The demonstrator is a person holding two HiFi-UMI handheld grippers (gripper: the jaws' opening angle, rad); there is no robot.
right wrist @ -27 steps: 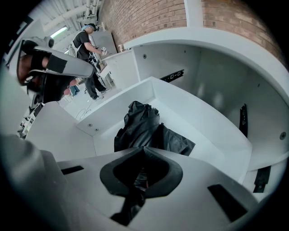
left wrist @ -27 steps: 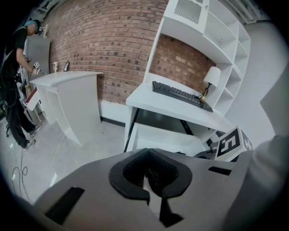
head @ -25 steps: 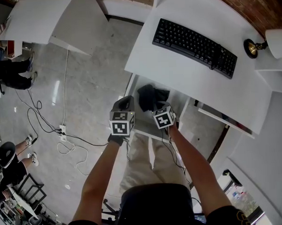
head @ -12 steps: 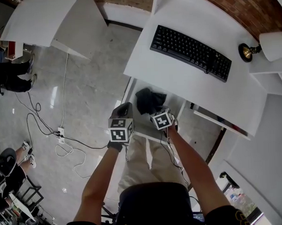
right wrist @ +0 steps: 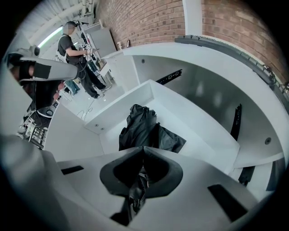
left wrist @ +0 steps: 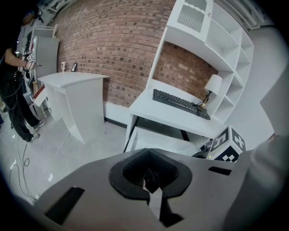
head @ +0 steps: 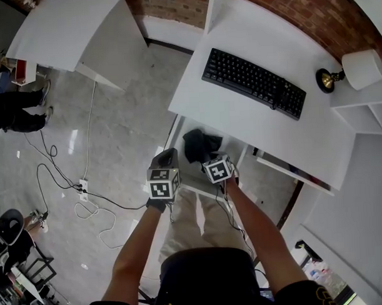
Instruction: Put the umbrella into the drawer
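Head view: both grippers sit at centre frame, over the front of the open drawer (head: 236, 147) under the white desk (head: 271, 124).

Right gripper (head: 210, 157): jaws closed. Its own view shows a strip of black fabric pinched in the slit between them, and that strip runs on to the umbrella (head: 200, 144). So I read this as a grip on the umbrella's near end. The gripper points steeply down into the drawer.

Umbrella: black, folded and crumpled, lying inside the drawer toward its far left corner. It rests on the drawer floor. In the right gripper view it sits at centre frame, just above the jaws.

Left gripper (head: 167, 155): jaws together, nothing between them in its own view. It hangs just left of the right gripper, at the drawer's left front corner, apart from the umbrella. Its view looks past the desk to the brick wall (left wrist: 113, 40).

Surroundings:
- The black keyboard (head: 253, 83) lies on the desk top, above the drawer in frame.
- The lamp (head: 354, 71) stands at upper right.
- A second white table (head: 68, 28) is at upper left.
- Cables (head: 86, 183) trail on the floor at left.
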